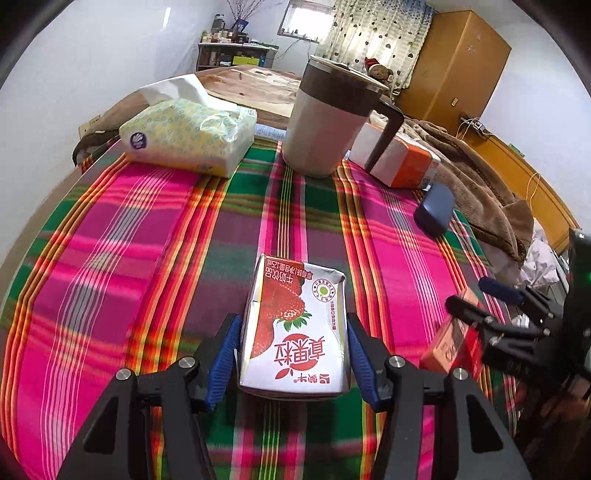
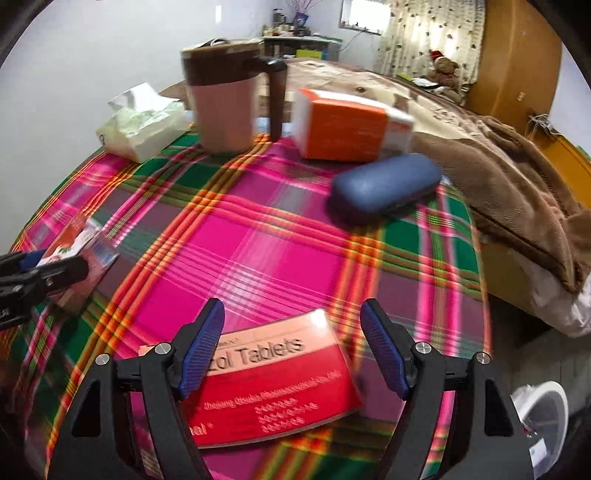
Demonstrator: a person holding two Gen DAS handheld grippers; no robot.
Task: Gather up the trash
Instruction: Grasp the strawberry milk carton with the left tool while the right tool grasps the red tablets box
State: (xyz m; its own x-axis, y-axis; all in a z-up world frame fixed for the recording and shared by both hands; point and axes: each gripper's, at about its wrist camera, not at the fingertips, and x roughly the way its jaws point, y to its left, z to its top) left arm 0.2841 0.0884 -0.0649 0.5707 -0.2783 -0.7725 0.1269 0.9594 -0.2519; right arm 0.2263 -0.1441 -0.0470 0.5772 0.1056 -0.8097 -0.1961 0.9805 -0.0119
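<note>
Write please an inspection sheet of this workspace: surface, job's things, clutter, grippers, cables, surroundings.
Surface: plaid cloth covers the table.
Job's things: strawberry milk carton in the left gripper; red tablet box lying flat on the cloth.
Clutter: tissue pack, lidded mug, orange-white box, blue case.
Grippers: left gripper shut on the carton; right gripper open above the tablet box, pads not pressing it.
Cables: a yellow cord beside the wooden frame.
Surroundings: brown blanket, wardrobe, curtain, white bin.
</note>
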